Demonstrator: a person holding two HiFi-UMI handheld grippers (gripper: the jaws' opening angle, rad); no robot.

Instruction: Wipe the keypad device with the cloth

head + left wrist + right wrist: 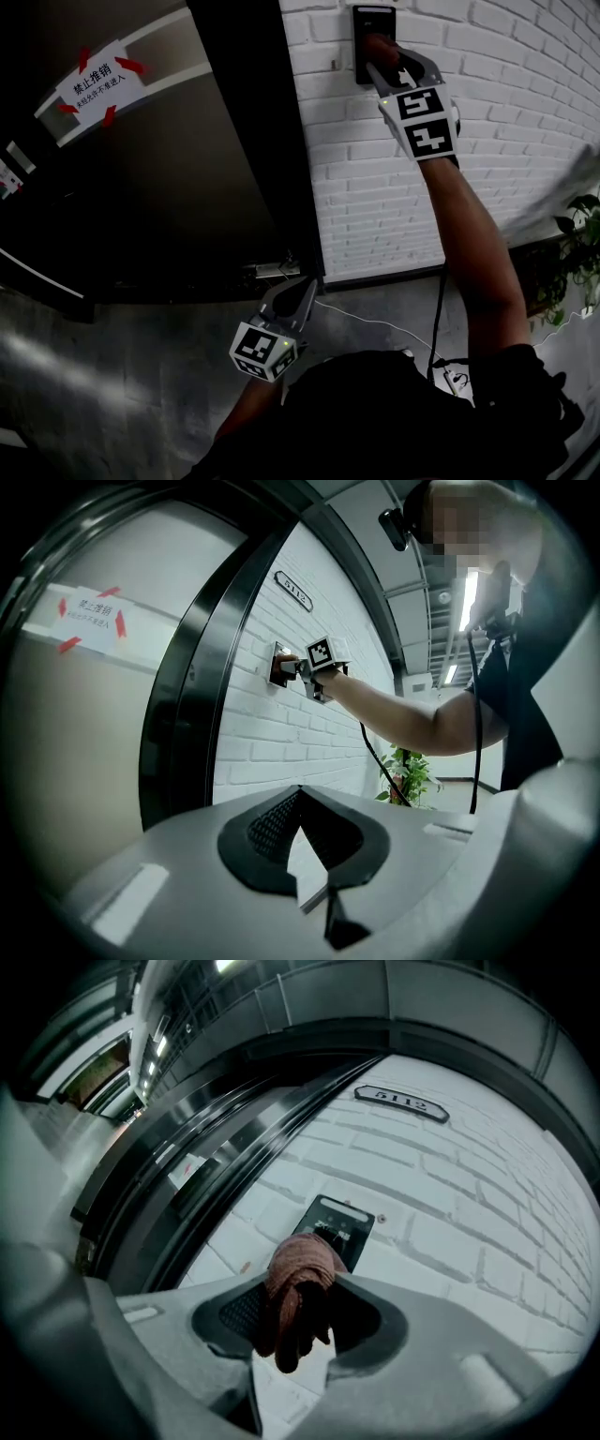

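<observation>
Right gripper [386, 67] is up on the brick wall [506, 187], its jaws pinching a bunched reddish cloth [379, 44], and the cloth is pressed against the black keypad [372, 21]. The keypad is fixed near the wall's left edge, just beside the dark door frame [258, 141]. From the right gripper view the cloth [298, 1274] bulges out between the jaws and covers the lower half of the keypad [345, 1221]; its top strip stays clear, and the print on it is too blurred to read. The left gripper [305, 289] hangs low by the foot of the door frame, well apart from the keypad, and in its own view the claw [301, 794] is pressed together at the tips with nothing between. Nothing stands between cloth and keypad. To the keypad's right the wall runs on as bare brick, while its left side is tight against the frame. A number plate [401, 1102] sits higher on the wall and looks like 5112. On the door glass is a white notice [97, 80] with red arrows, its top line reading 禁止推销 and the smaller line under it too fine to make out. A black cable [439, 309] drops from the right arm, a thin white cable [370, 323] trails over the grey floor [112, 375] along the wall's foot, and a plant [577, 253] stands off to the right.
</observation>
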